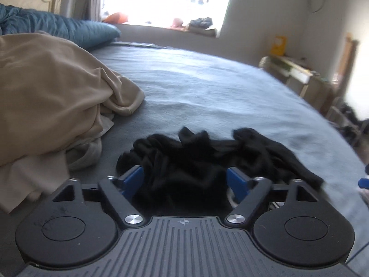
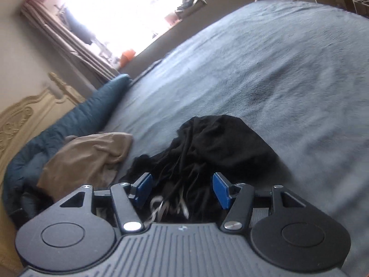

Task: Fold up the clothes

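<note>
A grey-blue bed (image 1: pixel 207 80) carries a tan garment (image 1: pixel 53 87) heaped at its left and a crumpled black garment (image 1: pixel 196 159) near its front edge. Left tongs (image 1: pixel 185 181) and right tongs (image 2: pixel 182 188) both stand spread, black cloth loose between their blue pads (image 2: pixel 144 189).

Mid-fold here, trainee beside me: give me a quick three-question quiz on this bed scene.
1. True or false: the black garment lies neatly folded on the grey bedspread.
2. Which lies nearest the tan garment? A) window sill B) blue duvet C) shelf
3. Fill in: both the left gripper and the right gripper have their jaws ____.

Key: 1 false, it is crumpled; 2 B; 3 open, black fabric between the pads, not pinched.
</note>
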`<state>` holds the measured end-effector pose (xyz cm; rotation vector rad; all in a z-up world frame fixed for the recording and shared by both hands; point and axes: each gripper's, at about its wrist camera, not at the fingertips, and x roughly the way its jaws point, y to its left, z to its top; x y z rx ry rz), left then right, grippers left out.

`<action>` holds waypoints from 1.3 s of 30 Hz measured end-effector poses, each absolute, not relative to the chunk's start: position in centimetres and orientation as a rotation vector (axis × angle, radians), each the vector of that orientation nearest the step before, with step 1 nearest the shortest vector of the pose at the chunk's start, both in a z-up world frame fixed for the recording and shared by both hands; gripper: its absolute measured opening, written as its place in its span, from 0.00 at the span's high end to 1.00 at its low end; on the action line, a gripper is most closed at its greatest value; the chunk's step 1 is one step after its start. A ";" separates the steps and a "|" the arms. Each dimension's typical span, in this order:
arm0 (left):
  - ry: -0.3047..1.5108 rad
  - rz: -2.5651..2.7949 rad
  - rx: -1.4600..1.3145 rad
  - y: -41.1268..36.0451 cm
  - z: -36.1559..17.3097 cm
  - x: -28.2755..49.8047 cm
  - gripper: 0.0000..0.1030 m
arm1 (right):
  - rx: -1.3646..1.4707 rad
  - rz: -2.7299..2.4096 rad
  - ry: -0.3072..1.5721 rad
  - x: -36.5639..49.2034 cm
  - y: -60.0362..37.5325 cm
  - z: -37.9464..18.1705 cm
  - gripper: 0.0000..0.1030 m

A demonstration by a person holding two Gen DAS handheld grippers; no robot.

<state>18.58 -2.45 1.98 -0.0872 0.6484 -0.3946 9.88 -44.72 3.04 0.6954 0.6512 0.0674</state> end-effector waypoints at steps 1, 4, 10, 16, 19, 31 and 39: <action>0.652 -0.409 -0.082 -2.2 2.2 17.2 0.12 | 0.693 0.083 0.641 7.9 -45.1 3.6 0.39; 0.684 -0.442 -0.076 -0.4 1.8 13.3 0.09 | 0.664 0.102 0.619 1.0 -45.3 5.2 0.39; 0.799 -0.484 -0.196 2.6 -1.1 8.4 0.09 | 0.550 0.090 0.531 -10.5 -43.4 7.2 0.39; 0.830 -0.491 -0.236 1.8 -4.6 4.4 0.26 | 0.547 0.099 0.583 -13.2 -38.7 1.5 0.39; 0.819 -0.478 -0.278 2.2 -5.3 3.1 0.31 | 0.506 0.170 0.619 -12.2 -34.7 -1.2 0.41; 0.770 -0.410 -0.423 7.6 -6.1 1.9 0.46 | -0.229 0.455 0.580 -7.4 -14.3 -5.4 0.52; 0.771 -0.485 -0.399 7.7 -6.9 1.8 0.45 | -0.027 0.402 0.660 -4.4 -16.6 -7.1 0.91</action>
